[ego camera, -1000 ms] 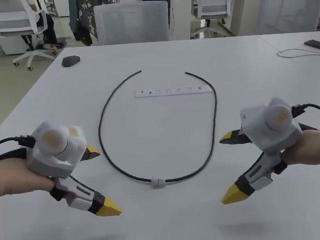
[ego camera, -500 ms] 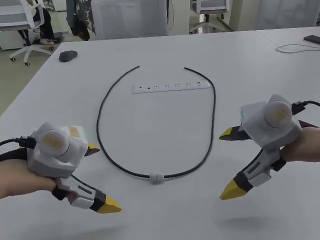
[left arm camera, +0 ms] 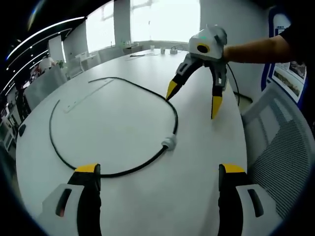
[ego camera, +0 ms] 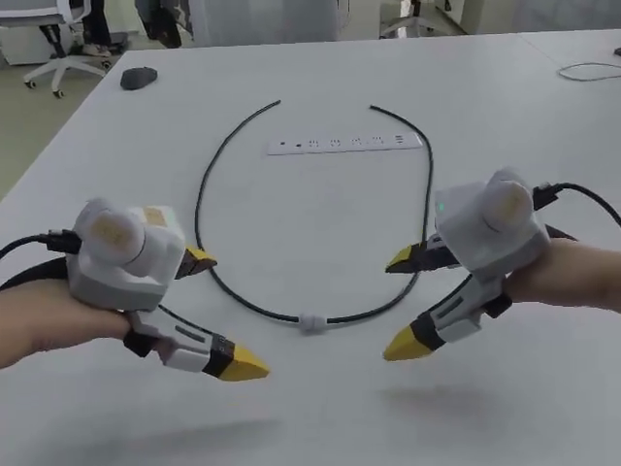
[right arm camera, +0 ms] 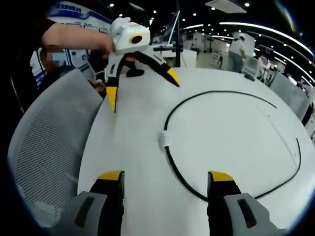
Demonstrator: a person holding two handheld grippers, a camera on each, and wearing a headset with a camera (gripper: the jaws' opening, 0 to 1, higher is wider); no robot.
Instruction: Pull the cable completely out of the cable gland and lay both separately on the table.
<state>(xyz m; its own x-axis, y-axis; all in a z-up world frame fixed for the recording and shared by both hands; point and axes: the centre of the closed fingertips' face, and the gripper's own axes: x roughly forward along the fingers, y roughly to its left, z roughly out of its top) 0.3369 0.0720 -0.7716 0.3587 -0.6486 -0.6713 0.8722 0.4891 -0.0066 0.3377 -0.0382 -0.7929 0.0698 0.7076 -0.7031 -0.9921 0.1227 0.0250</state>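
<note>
Jaws apart on left gripper (ego camera: 223,313) and right gripper (ego camera: 398,303), tips angled inward, flanking cable gland (ego camera: 310,323).
</note>
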